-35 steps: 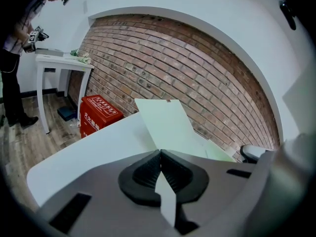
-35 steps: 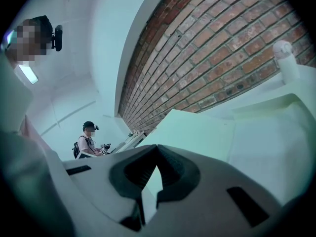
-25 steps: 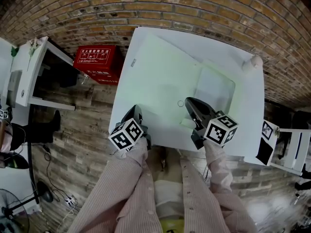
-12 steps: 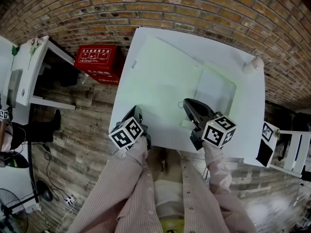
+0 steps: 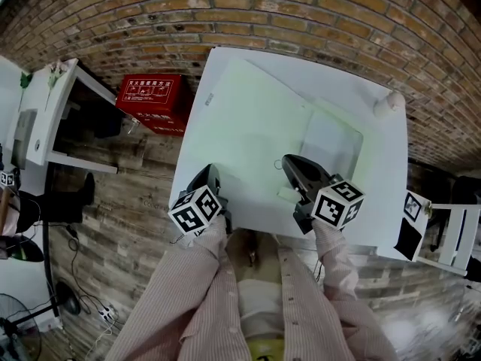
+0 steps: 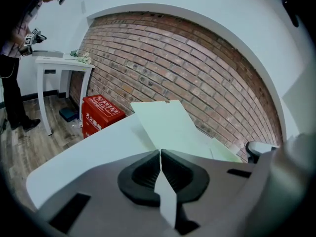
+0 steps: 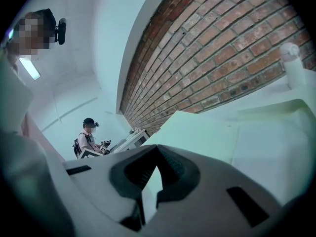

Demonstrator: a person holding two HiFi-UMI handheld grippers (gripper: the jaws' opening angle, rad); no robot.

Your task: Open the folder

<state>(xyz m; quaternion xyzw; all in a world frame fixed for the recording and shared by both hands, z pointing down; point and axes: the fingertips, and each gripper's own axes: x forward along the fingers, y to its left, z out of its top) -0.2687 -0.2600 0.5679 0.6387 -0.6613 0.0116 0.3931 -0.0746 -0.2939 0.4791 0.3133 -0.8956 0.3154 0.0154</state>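
Right gripper (image 5: 285, 162) edged slightly left, jaws pinched on near edge of pale green plastic folder (image 5: 248, 119) on white table (image 5: 379, 171). Cover extends ahead-left, long axis away from person. Left gripper (image 5: 210, 174) closed, empty, farther.

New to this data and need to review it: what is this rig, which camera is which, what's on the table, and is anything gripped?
There is no robot here. A person holds a two-jaw gripper in each hand, and the marker cubes are part of the grippers. The top-down picture comes from a camera on the person's head. The other two cameras ride on the left gripper and the right gripper and look along their jaws. On the white table lies a pale green folder, its cover spread to the left. A small white object stands at the far corner. A red box sits on the floor beside the table. Both pairs of jaws are closed on a thin pale edge, apparently the folder's near edge.
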